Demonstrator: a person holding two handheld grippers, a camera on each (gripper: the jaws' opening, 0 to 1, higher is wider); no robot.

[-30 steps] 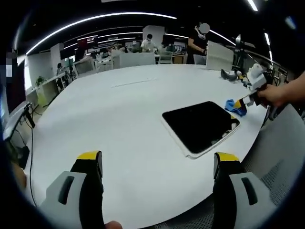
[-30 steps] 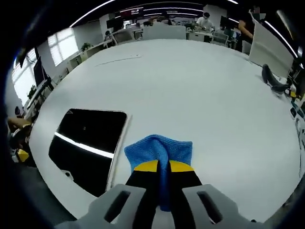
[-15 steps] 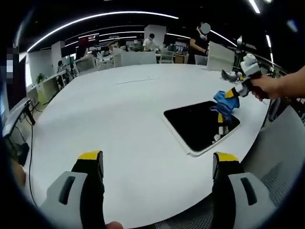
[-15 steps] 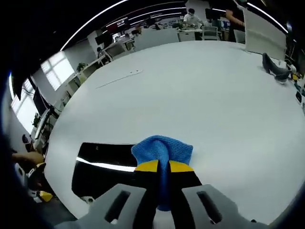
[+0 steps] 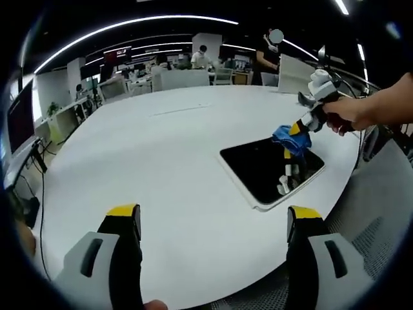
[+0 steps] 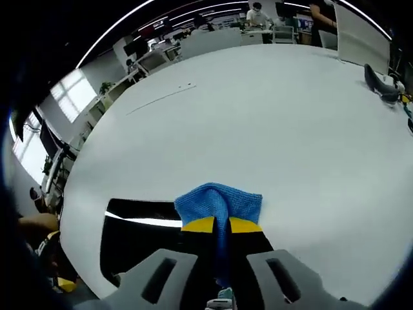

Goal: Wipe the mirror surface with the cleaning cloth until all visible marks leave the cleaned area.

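Observation:
A flat mirror (image 5: pixel 268 169) with a white frame lies on the white table (image 5: pixel 168 155), reflecting dark ceiling. In the left gripper view my right gripper (image 5: pixel 298 130), held by a hand, hovers over the mirror's far right part, shut on a blue cleaning cloth (image 5: pixel 288 140). In the right gripper view the blue cloth (image 6: pixel 218 201) bunches out past the yellow fingertips, above the mirror (image 6: pixel 139 242). My left gripper (image 5: pixel 213 216) stands open near the table's front edge, short of the mirror, with nothing between its fingers.
A dark object (image 6: pixel 382 82) lies at the far right of the table. A thin line-like item (image 5: pixel 181 110) lies far back on the table. Desks, chairs and people stand beyond the table. The table's curved edge (image 5: pixel 335 200) runs just past the mirror.
My right gripper has carried the blue cloth from beside the mirror's right edge up and over the mirror. The left gripper has held still.

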